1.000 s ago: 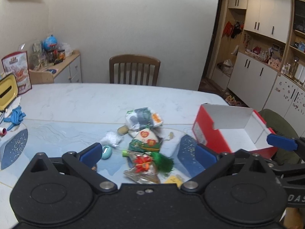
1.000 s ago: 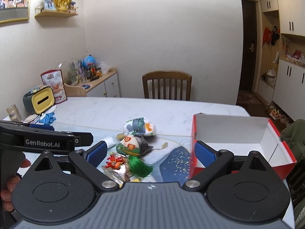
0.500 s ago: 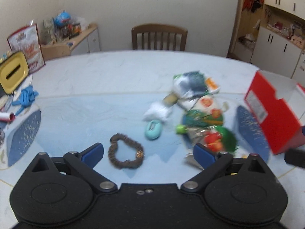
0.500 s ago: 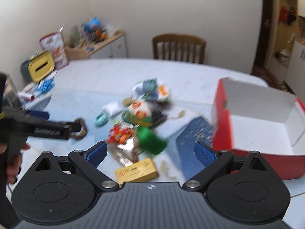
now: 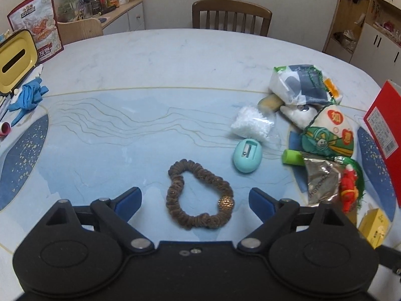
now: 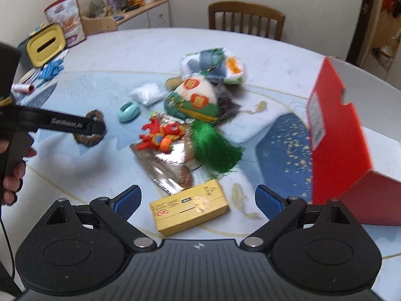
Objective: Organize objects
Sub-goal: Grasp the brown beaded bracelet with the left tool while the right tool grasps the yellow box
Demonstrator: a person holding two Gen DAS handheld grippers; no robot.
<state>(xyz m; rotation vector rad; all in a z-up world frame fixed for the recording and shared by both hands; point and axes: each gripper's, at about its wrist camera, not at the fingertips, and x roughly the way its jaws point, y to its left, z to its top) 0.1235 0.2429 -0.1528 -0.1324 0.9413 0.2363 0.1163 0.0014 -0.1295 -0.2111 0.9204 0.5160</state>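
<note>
The right wrist view is motion-blurred. At nine o'clock, the left gripper's arm (image 6: 62,124) hides part of the brown hair tie (image 6: 91,139). The red box (image 5: 386,135) is cut off at three o'clock in the left wrist view.

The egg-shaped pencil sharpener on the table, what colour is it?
Light teal pencil sharpener; clearest in the left wrist view.

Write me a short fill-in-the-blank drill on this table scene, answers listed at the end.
1. The left gripper is open, with the brown ____ lying on the table between its fingers.
2. Lined up in front of the open right gripper is a small ____ box.
3. The pencil sharpener beside the hair tie is ____ in colour.
4. The big box at the right of the pile is ____ outside.

Answers: hair tie; yellow; teal; red
</note>
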